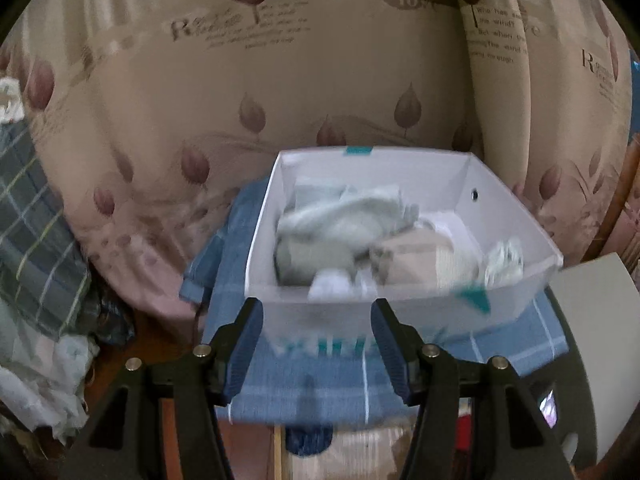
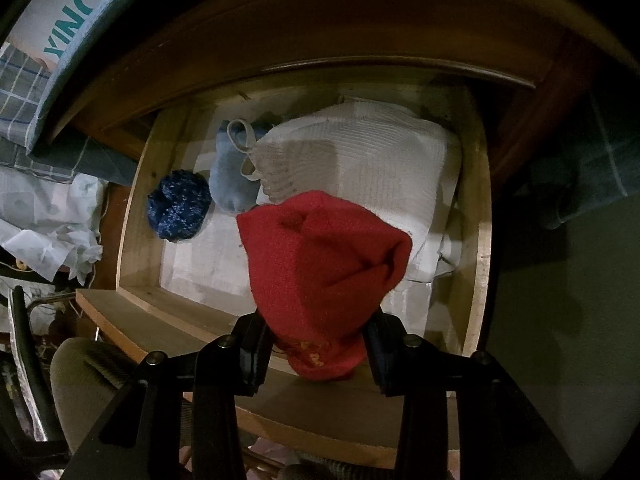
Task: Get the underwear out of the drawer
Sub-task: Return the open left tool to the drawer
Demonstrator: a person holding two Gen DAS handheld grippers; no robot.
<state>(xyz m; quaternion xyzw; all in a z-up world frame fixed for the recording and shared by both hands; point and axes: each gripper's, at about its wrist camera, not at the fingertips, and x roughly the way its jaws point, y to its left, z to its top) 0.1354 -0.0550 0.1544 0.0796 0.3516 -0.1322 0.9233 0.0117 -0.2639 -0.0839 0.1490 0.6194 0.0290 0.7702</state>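
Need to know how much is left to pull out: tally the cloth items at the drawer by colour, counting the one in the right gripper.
Red: 1, the red knit garment, clamped in the right gripper above the drawer
Dark blue speckled: 1, the rolled bundle
Light blue: 1, the light blue piece
White: 1, the folded white knit
Total: 4

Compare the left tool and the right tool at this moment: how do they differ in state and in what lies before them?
The left tool stands open and empty; the right tool is shut on a red garment. The left tool faces a white box full of pale clothes; the right tool points down over the wooden drawer. Both have black arms and dark blue pads.
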